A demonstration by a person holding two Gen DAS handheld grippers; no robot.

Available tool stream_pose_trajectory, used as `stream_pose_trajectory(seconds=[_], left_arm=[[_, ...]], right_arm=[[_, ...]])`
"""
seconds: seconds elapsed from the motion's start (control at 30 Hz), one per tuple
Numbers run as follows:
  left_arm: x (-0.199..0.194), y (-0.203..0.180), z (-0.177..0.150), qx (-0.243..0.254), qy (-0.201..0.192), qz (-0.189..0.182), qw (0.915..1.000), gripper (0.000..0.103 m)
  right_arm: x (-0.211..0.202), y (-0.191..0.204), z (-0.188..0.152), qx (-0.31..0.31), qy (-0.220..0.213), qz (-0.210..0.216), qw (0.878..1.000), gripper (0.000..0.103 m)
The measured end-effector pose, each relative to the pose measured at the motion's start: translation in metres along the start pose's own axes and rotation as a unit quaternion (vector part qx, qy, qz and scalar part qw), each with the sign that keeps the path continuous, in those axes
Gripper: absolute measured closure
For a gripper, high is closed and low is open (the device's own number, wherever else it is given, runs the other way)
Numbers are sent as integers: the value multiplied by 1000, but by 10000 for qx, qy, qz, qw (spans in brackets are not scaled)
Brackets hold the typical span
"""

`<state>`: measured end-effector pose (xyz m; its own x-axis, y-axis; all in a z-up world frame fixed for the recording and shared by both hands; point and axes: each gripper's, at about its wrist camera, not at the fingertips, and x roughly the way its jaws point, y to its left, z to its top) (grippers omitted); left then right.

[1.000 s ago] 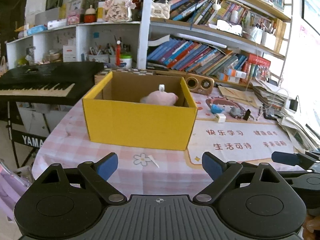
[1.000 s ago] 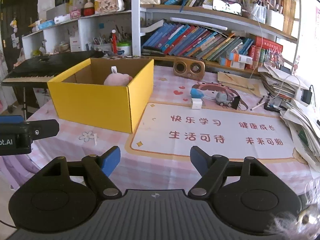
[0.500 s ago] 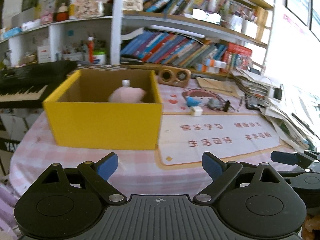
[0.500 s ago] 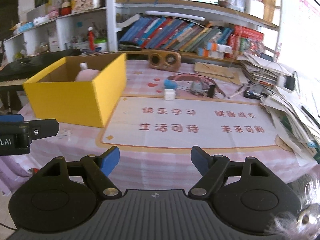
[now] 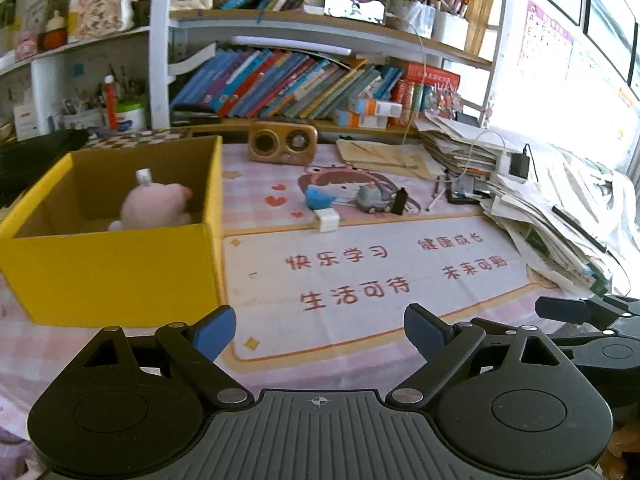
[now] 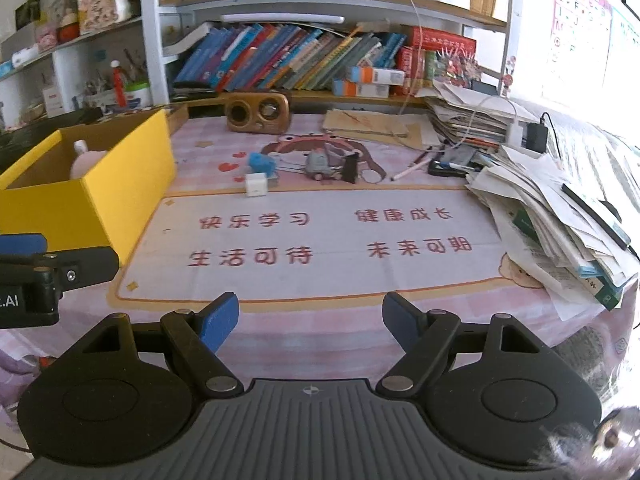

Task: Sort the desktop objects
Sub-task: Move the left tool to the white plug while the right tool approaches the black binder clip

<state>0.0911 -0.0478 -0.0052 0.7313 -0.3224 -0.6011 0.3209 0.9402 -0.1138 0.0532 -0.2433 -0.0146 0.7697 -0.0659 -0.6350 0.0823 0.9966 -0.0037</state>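
A yellow cardboard box (image 5: 116, 272) stands at the table's left with a pink plush toy (image 5: 154, 208) inside; the box also shows in the right wrist view (image 6: 100, 188). Beyond the printed mat lie a white cube (image 6: 256, 185), a blue toy (image 6: 262, 163), a grey toy car (image 6: 320, 165) and a small black block (image 6: 350, 169). They also show in the left wrist view, with the white cube (image 5: 327, 220) nearest. My left gripper (image 5: 318, 332) and right gripper (image 6: 310, 320) are both open and empty, above the table's near edge.
A wooden speaker (image 6: 257, 112) stands at the back. A heap of papers (image 6: 560, 200) with a charger and cables fills the right side. Pens (image 6: 412, 166) lie near it. Bookshelves run behind the table. A keyboard piano (image 5: 36, 156) is at far left.
Both grippers have swung to the right, so the box has slid left in both views and the small objects and mat have come toward the centre. Both stay open.
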Motion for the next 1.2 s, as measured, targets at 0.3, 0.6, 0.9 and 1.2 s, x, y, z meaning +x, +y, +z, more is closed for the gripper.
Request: stream_pose_trajectory(seconds=[0.3,0.6,0.9,1.2], left_arm=[[38,-24,19,-138,112,25,9998,10],[80,-47,39,-342,216,204,9990,10],[110,-56,55,-565,317,570,9963,10],[146,-52,68,-671,405,888,9930,12]], right_arm=[[32,-35,24,-54,104,32,9999,25],[73,-71,51,-223,232,276,9991,25],[112,-94,73,-344,357,647,9967,26],[155,-106,98,-399,351,864,9948,28]])
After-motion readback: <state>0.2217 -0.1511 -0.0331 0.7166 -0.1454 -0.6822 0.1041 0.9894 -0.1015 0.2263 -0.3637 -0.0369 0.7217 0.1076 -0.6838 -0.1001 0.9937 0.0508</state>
